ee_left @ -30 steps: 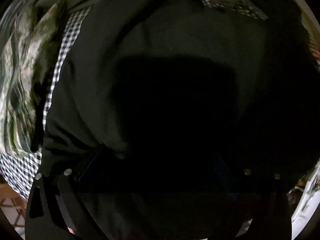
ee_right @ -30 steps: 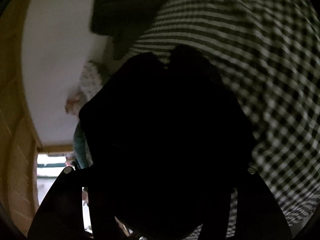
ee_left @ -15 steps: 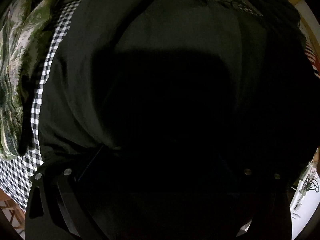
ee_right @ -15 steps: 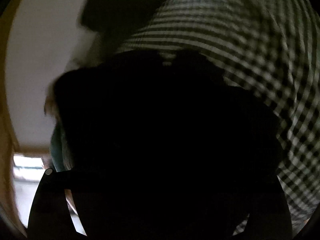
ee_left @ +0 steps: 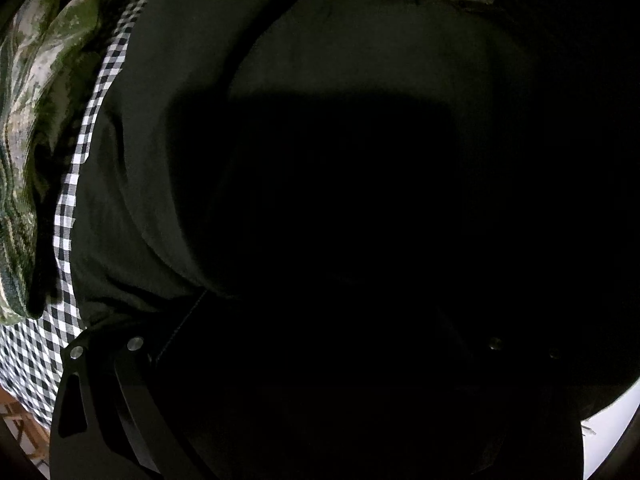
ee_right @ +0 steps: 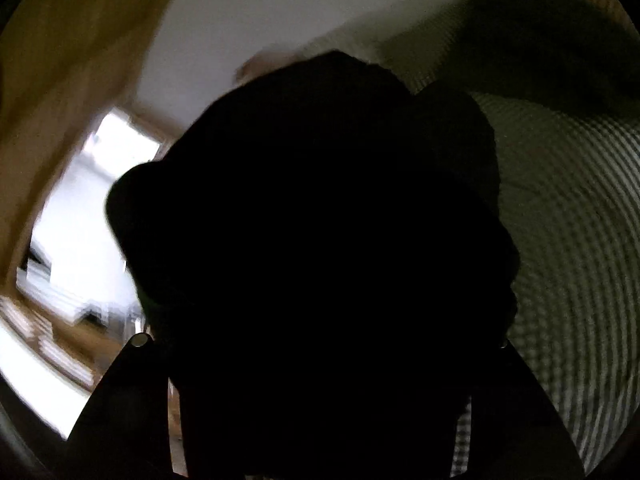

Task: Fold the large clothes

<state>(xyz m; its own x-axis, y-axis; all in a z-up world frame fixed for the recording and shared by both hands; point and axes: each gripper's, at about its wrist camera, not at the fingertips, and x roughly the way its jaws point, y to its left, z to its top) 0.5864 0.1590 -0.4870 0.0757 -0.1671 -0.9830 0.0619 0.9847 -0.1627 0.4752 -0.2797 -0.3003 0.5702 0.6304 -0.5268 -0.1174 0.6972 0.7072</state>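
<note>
One dark garment (ee_left: 208, 128) covers most of your checked bed sheet (ee_left: 76, 184), beside a camouflage bundle (ee_left: 36, 120). Your right tongs (ee_right: 320, 240) are closing, a dark wad of cloth between them; your left tongs' (ee_left: 320, 320) state I cannot tell.

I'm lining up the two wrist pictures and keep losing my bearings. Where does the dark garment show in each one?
Left wrist: the dark garment fills the middle and right, lying on the checked cover, a green patterned cloth at the left edge.
Right wrist: a black bunch of it blocks the centre, in front of the right gripper.
Shared landmark: the checked cover, on the right side here, blurred.
</note>
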